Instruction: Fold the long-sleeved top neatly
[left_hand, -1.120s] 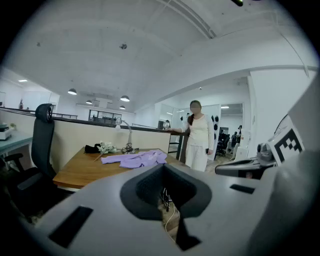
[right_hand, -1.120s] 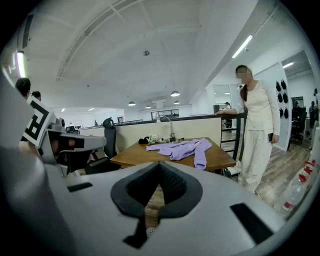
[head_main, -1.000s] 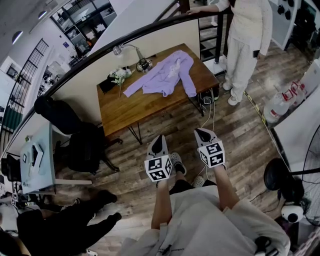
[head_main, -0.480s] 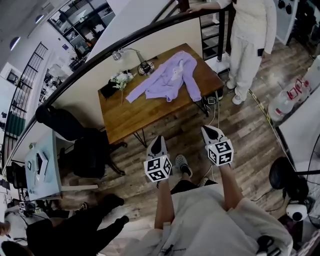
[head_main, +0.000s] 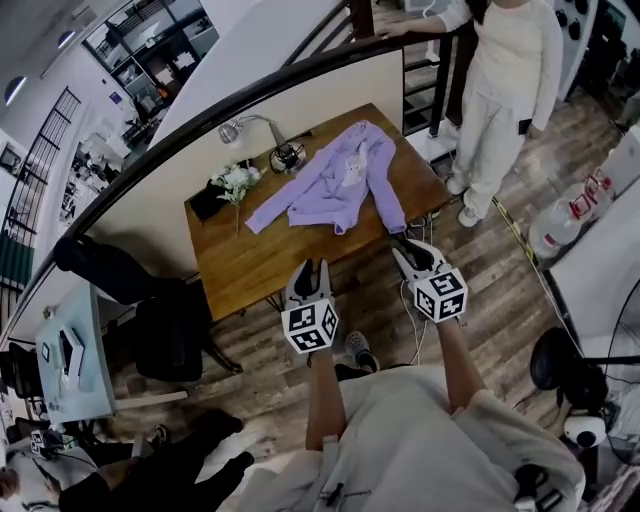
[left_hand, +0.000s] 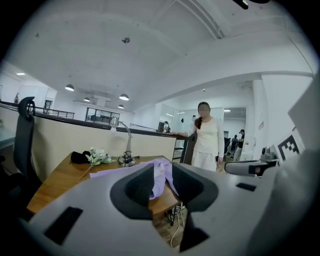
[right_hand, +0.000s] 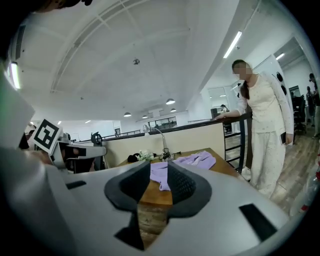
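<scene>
"How were the tongs?"

"The left gripper (head_main: 311, 270) and the right gripper (head_main: 409, 248) were both opening with nothing between the jaws, just short of the table (head_main: 235, 268). The purple top (head_main: 335, 178) lay toward its far right end with its sleeves spread."

"Best approach?"

"Reach across level and pinch one sleeve cleanly at its end. A second earlier both stood well back from the table with their jaws pressed together."

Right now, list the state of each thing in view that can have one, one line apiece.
long-sleeved top, unfolded, spread flat on the table
left tool, jaws opening, nothing between them, not touching the top
right tool, jaws opening, nothing between them, not touching the top
flowers, lying on the table
desk lamp, upright; lit or not, cannot tell
</scene>
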